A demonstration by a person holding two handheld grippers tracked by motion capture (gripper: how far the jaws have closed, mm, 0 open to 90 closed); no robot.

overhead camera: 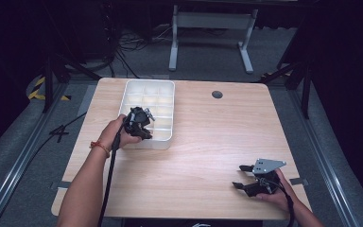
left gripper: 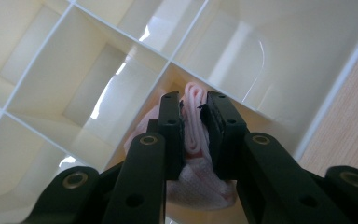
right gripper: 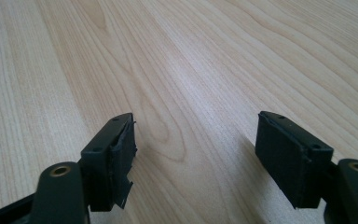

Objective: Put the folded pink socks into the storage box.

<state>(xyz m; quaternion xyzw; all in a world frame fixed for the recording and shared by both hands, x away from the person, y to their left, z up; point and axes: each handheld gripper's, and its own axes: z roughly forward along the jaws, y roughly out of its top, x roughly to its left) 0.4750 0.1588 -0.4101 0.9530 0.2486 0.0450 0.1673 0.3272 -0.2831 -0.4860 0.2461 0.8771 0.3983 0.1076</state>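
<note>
Left gripper (left gripper: 195,135) jaws clamped on folded pink cloth (left gripper: 193,119) inside white compartment tray (overhead camera: 163,142), right gripper (right gripper: 196,154) jaws wide apart, empty, over wooden table (overhead camera: 208,142).

**Layout around the divided tray**

The divided tray (overhead camera: 148,113) sits on the table (overhead camera: 203,156) toward its far left. The left gripper (overhead camera: 142,128) is over the tray's near edge, with a folded cloth (left gripper: 195,135) between its jaws, inside a near compartment. The right gripper (overhead camera: 246,177) is well apart, toward the near right of the tray.
</note>
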